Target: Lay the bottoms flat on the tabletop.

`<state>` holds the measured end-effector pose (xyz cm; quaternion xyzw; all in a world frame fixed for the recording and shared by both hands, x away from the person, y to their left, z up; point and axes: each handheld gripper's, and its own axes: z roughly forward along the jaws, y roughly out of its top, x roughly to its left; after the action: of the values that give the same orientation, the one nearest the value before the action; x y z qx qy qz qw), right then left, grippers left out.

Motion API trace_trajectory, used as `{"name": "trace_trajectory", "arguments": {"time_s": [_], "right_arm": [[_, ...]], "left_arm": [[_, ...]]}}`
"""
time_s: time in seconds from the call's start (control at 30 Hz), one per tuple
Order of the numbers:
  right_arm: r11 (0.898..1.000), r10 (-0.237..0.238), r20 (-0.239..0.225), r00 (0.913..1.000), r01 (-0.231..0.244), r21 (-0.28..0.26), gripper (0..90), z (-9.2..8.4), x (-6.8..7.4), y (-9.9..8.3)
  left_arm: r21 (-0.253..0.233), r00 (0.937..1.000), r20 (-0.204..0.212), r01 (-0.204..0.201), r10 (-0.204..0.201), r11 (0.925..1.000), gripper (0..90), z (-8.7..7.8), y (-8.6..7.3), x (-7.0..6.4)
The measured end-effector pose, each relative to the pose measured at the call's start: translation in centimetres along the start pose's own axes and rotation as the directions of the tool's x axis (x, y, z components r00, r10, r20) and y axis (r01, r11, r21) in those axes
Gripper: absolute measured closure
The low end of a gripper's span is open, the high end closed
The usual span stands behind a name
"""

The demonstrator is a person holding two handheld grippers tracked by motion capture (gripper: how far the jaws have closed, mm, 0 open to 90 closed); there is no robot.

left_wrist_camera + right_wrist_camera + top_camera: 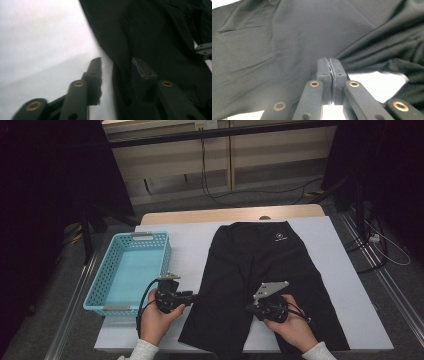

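Black shorts (260, 270) with a small white logo at the waistband lie flat on a white board (345, 285), legs toward me. My left gripper (195, 296) sits at the outer edge of the left leg. In the left gripper view this gripper (117, 67) is open: one jaw is over the white board and the other over the shorts (155, 37), with the cloth's edge between them and unpressed. My right gripper (248, 308) is at the inner leg area. In the right gripper view it (331, 65) is shut, and folds of the shorts (294, 32) run into its tips.
A light blue basket (95, 295) stands left of the board, close to my left hand. The right gripper's grey plate (203, 48) shows at the edge of the left gripper view. Wooden table edge (225, 214) lies beyond the shorts; cables trail on the floor behind.
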<state>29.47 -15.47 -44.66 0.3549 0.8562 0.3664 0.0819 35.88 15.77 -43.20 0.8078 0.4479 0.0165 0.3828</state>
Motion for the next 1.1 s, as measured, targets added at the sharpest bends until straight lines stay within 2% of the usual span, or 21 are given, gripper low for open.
{"name": "trace_trajectory", "arguments": {"time_s": [0.1, 0.2, 0.3, 0.4, 0.47, 0.53, 0.63, 0.7, 0.77, 0.83, 0.93, 1.0, 1.1], "right_arm": [[1.0, 0.014, 0.011, 0.9998, -0.014, 0.002, 88.9, -0.1, -0.3, -0.1], [1.0, 0.013, 0.032, 0.9994, -0.014, 0.009, 89.4, -0.3, -0.4, -0.2], [1.0, 0.012, 0.035, 0.9993, -0.012, 0.017, 89.4, -0.3, -0.4, -0.2], [1.0, 0.006, 0.035, 0.9994, -0.007, 0.018, 89.4, -0.3, -0.4, -0.2], [1.0, 0.008, 0.038, 0.9992, -0.009, 0.017, 89.3, -0.2, -0.4, -0.2], [1.0, 0.013, 0.052, 0.9986, -0.014, 0.011, 89.4, -0.2, -0.5, -0.2], [1.0, 0.016, 0.074, 0.9971, -0.017, 0.008, 90.0, -0.3, -0.7, -0.2], [1.0, 0.016, 0.069, 0.9974, -0.017, 0.005, 90.0, -0.3, -0.8, -0.2], [1.0, 0.02, 0.068, 0.9975, -0.02, 0.002, 90.0, -0.3, -0.9, -0.2], [1.0, 0.017, 0.071, 0.9974, -0.017, -0.001, 90.0, -0.2, -0.8, -0.2], [1.0, 0.01, 0.077, 0.997, -0.009, -0.014, 90.0, 0.1, -0.6, 0.0], [1.0, 0.007, 0.075, 0.9972, -0.006, -0.011, 90.0, 0.4, -0.6, 0.1], [1.0, -0.004, 0.077, 0.997, 0.005, -0.009, 88.6, 0.5, -0.3, 0.3]], "left_arm": [[-0.009, 0.9992, -0.024, -0.033, 0.033, 0.9994, 54.4, 0.6, 0.4, 0.0], [-0.007, 0.9997, -0.019, -0.018, 0.017, 0.9998, 54.6, 1.4, 0.5, 0.1], [0.0, 0.9994, -0.023, -0.027, 0.027, 0.9996, 56.0, 1.8, 0.8, 0.3], [0.012, 0.9995, -0.03, -0.008, 0.009, 0.9999, 59.5, 2.4, 0.8, 0.6], [0.016, 0.9996, -0.027, -0.004, 0.004, 0.9999, 65.7, 2.8, 1.0, 0.5], [0.027, 0.9995, -0.027, -0.018, 0.019, 0.9995, 69.5, 3.1, 1.3, 0.4], [0.034, 0.9995, -0.023, -0.021, 0.022, 0.9992, 82.8, 3.8, 1.7, 0.3], [0.035, 0.9998, -0.012, -0.013, 0.013, 0.9993, 89.0, 4.1, 2.1, 0.4], [-0.006, 0.9985, -0.044, -0.032, 0.031, 0.9995, 89.8, 4.1, 2.4, 0.3], [-0.047, 0.9985, -0.053, -0.02, 0.018, 0.9987, 89.8, 3.7, 2.7, 0.4], [-0.05, 0.997, -0.074, -0.028, 0.025, 0.9983, 89.7, 3.5, 2.7, 0.9], [-0.044, 0.9974, -0.072, -0.01, 0.007, 0.999, 88.4, 3.6, 2.5, 1.1], [-0.041, 0.9973, -0.072, -0.017, 0.014, 0.999, 87.0, 3.6, 2.4, 1.0]]}}
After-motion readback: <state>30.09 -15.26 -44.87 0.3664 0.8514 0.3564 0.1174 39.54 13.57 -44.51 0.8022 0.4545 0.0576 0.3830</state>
